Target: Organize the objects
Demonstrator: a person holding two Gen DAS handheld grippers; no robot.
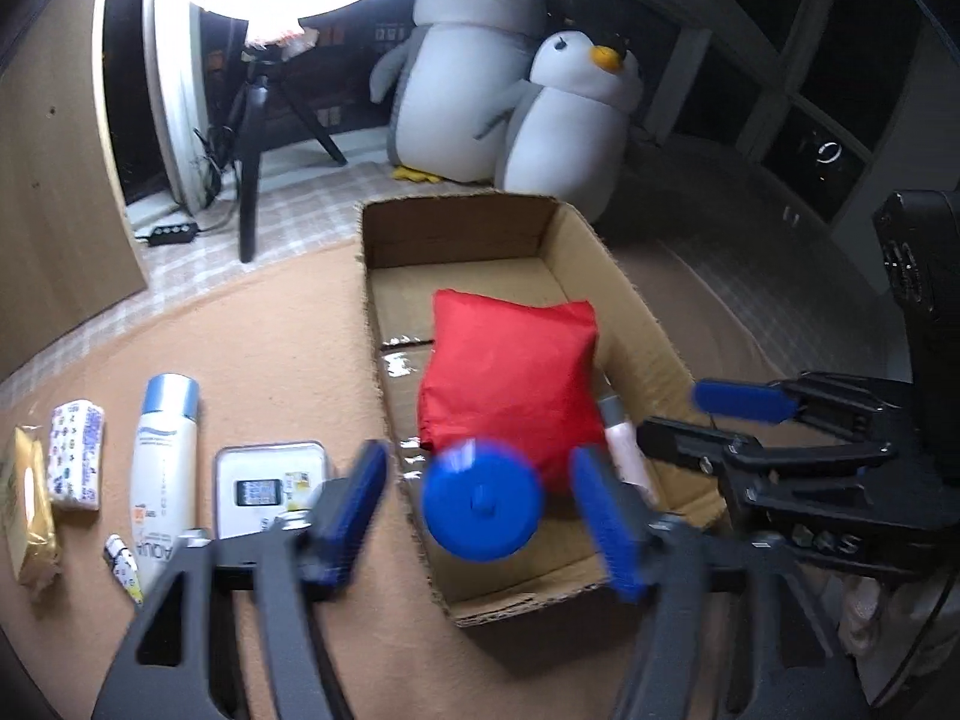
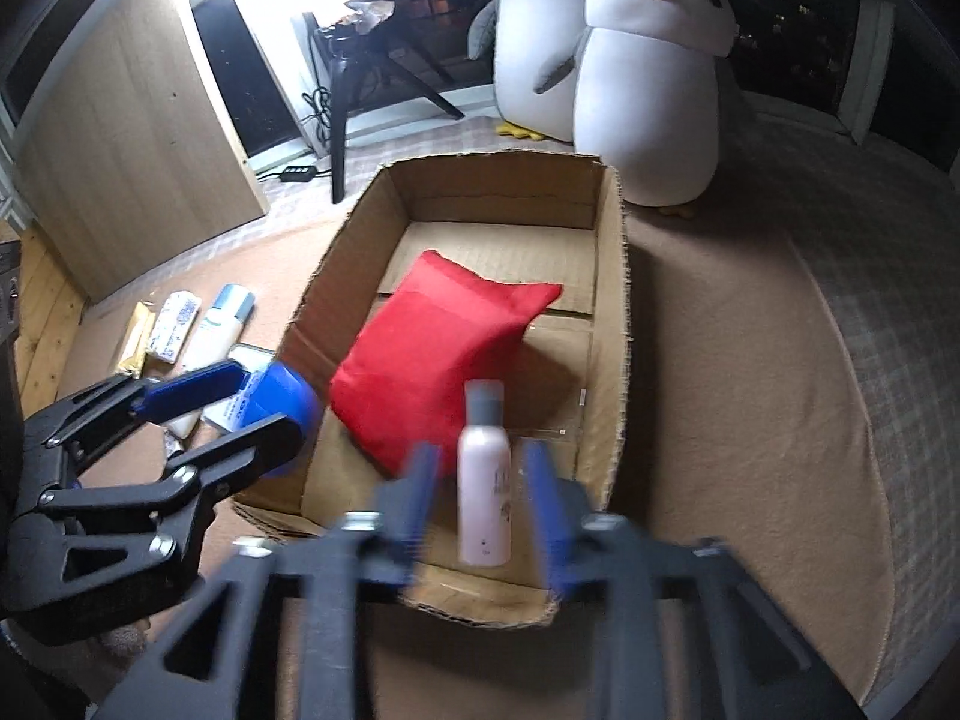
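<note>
An open cardboard box (image 1: 636,312) (image 2: 612,276) lies on the tan blanket and holds a red pouch (image 1: 516,372) (image 2: 432,354). My left gripper (image 1: 480,510) (image 2: 234,402) is open at the box's near left corner; a blue round container (image 1: 480,504) (image 2: 282,402) sits blurred between its fingers, not gripped. My right gripper (image 2: 486,498) (image 1: 696,414) is open over the box's near end, with a pink bottle (image 2: 485,480) (image 1: 624,450) with a grey cap loose between its fingers.
Left of the box lie a white tin (image 1: 270,480), a white lotion bottle (image 1: 165,450), a patterned packet (image 1: 75,462), a gold packet (image 1: 27,510) and a small tube (image 1: 123,564). Two plush penguins (image 1: 564,120) and a ring-light tripod (image 1: 252,138) stand behind.
</note>
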